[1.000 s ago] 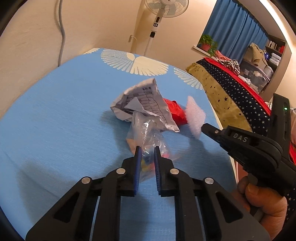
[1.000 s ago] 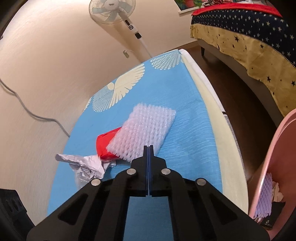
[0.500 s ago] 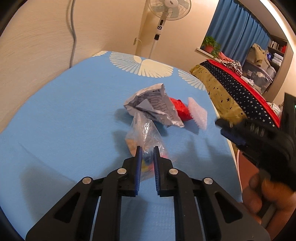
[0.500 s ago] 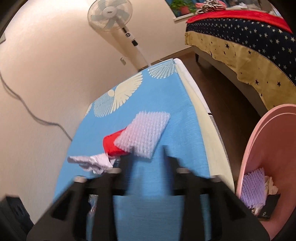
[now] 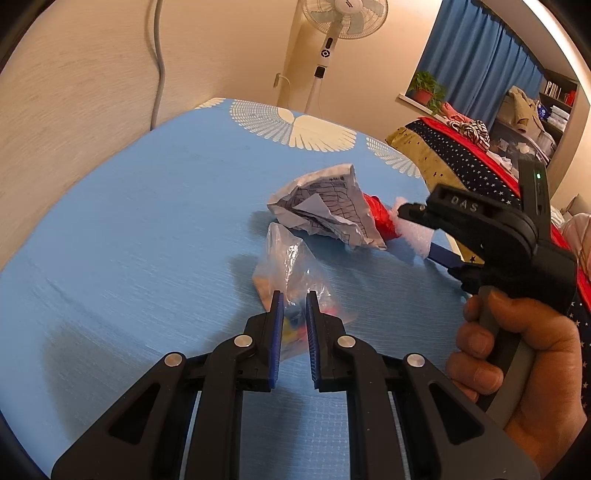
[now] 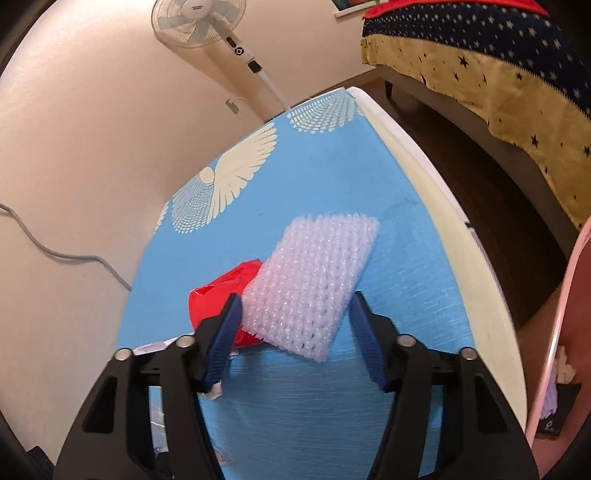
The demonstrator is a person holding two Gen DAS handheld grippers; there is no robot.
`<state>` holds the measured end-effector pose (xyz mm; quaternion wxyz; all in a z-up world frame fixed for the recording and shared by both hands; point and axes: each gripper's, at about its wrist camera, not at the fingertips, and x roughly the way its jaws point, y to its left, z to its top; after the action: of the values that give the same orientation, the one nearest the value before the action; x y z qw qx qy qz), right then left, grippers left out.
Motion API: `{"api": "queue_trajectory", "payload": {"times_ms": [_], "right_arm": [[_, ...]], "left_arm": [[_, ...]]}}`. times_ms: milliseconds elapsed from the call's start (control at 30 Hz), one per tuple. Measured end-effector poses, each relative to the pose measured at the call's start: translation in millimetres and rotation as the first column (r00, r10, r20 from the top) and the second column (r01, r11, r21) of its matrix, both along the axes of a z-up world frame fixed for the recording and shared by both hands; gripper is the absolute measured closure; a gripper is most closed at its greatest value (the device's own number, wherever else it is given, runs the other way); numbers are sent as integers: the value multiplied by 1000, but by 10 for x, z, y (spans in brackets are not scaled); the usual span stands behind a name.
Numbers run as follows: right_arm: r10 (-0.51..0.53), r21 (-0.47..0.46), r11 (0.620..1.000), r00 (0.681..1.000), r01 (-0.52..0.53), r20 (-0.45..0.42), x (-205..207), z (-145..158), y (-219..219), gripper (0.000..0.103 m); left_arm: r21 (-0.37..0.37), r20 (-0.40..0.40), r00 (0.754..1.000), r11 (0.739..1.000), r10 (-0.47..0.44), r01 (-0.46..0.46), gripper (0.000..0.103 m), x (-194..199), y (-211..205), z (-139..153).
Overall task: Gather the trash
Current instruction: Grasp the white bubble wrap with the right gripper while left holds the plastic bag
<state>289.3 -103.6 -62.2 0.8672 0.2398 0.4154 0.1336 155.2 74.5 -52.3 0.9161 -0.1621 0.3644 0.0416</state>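
Note:
On the blue cloth lie a crumpled printed paper, a red wrapper and a white foam net resting partly on the wrapper. My left gripper is shut on a clear plastic bag with colourful bits inside, its near end pinched between the pads. My right gripper has its jaws opening; they stand wide on either side of the foam net's near end without pressing on it. In the left wrist view, a person's hand holds the right gripper.
A pink bin stands by the table's right edge with another foam net inside. A standing fan is behind the table, a cable runs down the wall, and a star-patterned bed lies across the dark floor.
The right gripper went from shut to wide open and now straddles the foam net's near end. The left gripper stayed closed on the clear bag.

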Motion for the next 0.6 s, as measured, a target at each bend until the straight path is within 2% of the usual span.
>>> {"api": "queue_trajectory", "payload": {"times_ms": [33, 67, 133, 300, 600], "right_arm": [[2, -2, 1000, 1000, -2, 2, -16, -9, 0, 57], [6, -5, 1000, 1000, -6, 3, -33, -12, 2, 69], [16, -7, 1000, 1000, -16, 5, -65, -11, -8, 87], [26, -36, 999, 999, -25, 31, -230, 60, -62, 90], [71, -144, 988, 993, -56, 96, -696, 383, -162, 91]], "left_arm": [[-1, 0, 1000, 1000, 1, -1, 91, -1, 0, 0], [-3, 0, 1000, 1000, 2, -2, 91, 0, -1, 3], [-2, 2, 1000, 1000, 1, -1, 91, -6, -4, 14], [6, 16, 1000, 1000, -2, 2, 91, -16, -28, 75], [28, 41, 999, 1000, -4, 3, 91, -181, -61, 201]]}}
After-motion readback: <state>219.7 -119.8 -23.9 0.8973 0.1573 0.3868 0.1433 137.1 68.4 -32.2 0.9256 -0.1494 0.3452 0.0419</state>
